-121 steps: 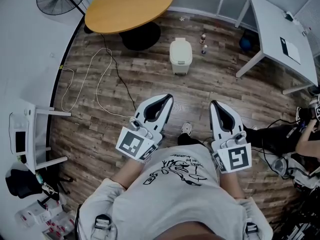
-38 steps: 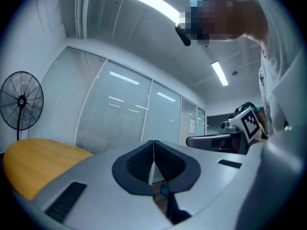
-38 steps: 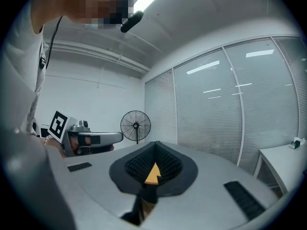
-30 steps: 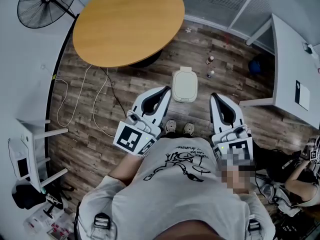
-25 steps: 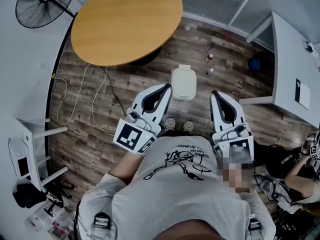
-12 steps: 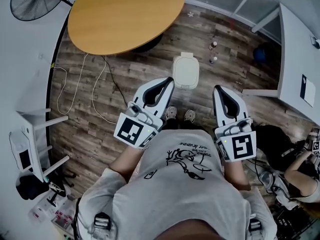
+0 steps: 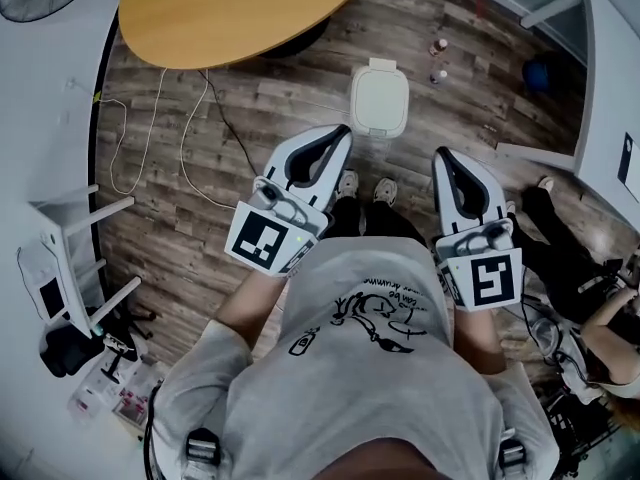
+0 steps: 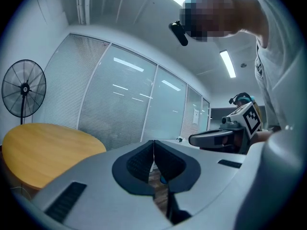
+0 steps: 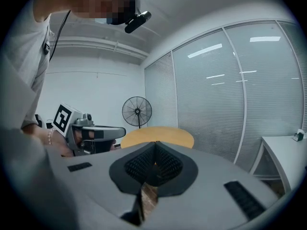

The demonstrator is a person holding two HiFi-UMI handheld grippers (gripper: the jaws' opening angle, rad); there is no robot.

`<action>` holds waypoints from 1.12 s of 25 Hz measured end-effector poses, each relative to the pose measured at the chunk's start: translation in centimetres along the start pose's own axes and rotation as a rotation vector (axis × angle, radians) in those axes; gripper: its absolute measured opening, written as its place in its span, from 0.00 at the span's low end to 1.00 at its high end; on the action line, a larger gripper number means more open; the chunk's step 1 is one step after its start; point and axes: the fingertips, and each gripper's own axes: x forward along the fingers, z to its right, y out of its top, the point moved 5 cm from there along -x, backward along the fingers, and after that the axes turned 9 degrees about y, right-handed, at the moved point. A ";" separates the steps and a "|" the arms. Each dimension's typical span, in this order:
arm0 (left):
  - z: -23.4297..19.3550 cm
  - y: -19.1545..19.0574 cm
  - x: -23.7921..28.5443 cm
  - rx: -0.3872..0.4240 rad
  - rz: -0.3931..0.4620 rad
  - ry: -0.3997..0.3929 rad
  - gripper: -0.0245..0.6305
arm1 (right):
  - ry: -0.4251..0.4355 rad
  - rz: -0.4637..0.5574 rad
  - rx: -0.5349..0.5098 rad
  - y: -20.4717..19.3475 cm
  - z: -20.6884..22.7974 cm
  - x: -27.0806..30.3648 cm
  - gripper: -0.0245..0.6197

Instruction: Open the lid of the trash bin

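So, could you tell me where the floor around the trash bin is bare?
The floor is bare left of the trash bin, up to the black cable, and right of it, up to the white table leg. Two bottles crowd the back right.

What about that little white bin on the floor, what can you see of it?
The bin is small, off-white and plastic-looking, a rounded rectangle seen from above. Its lid is shut flat, with a small tab on its far edge. It stands upright on the wood-look floor, just beyond the person's shoes and near the round table. Only the floor touches it.
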 end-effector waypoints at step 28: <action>-4.1 -14.8 3.4 -0.041 -0.146 -0.028 0.07 | 0.041 -0.196 0.072 -14.9 1.0 7.0 0.06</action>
